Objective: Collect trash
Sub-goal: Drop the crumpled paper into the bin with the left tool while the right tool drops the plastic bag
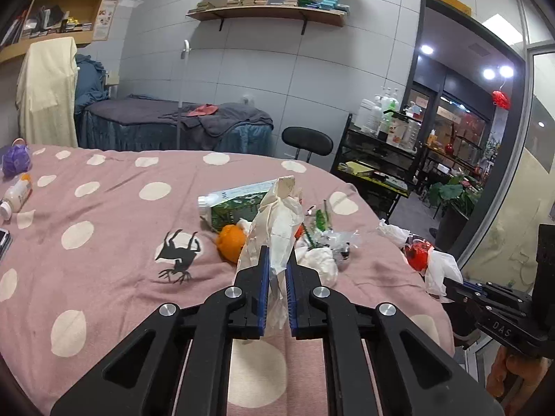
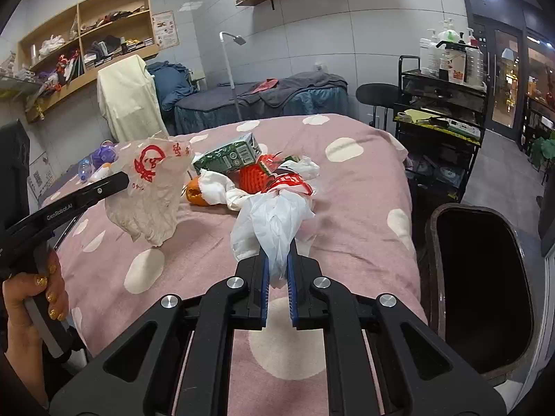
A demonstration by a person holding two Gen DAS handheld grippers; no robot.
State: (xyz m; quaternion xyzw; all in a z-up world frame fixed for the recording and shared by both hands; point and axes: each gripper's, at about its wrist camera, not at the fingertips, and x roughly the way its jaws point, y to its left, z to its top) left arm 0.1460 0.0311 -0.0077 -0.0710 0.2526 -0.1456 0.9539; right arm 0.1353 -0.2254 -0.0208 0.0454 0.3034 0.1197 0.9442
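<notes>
- Left gripper [image 1: 276, 267]: jaws clamped on a crumpled paper bag [image 1: 277, 222], off-white with a red printed emblem; from the right wrist view the bag [image 2: 149, 190] hangs clear above the bed, the left gripper's arm [image 2: 86, 194] reaching it from the side
- Right gripper [image 2: 277, 267]: jaws clamped on a white plastic bag [image 2: 274, 222] with red print at its far end; the bag's front part lies on the bedspread
- Bedspread [image 1: 104, 242]: pink with large pale dots and one dark animal motif [image 1: 178, 254]
- Trash pile, near the middle of the bed: green carton [image 2: 229, 157] lying on its side, orange peel [image 1: 230, 242], red foam net [image 2: 253, 178], crumpled white tissue [image 1: 319, 260], clear plastic scraps [image 1: 333, 237]
- Bin [image 2: 482, 284]: dark, open-topped, on the floor just beside the bed's right edge
- Far left of bed: white bottle [image 1: 17, 196] on its side, purple object [image 1: 15, 159]
- Background: black trolley [image 2: 440, 104] carrying bottles, wall shelves [image 1: 274, 10], second bed [image 1: 173, 124]
</notes>
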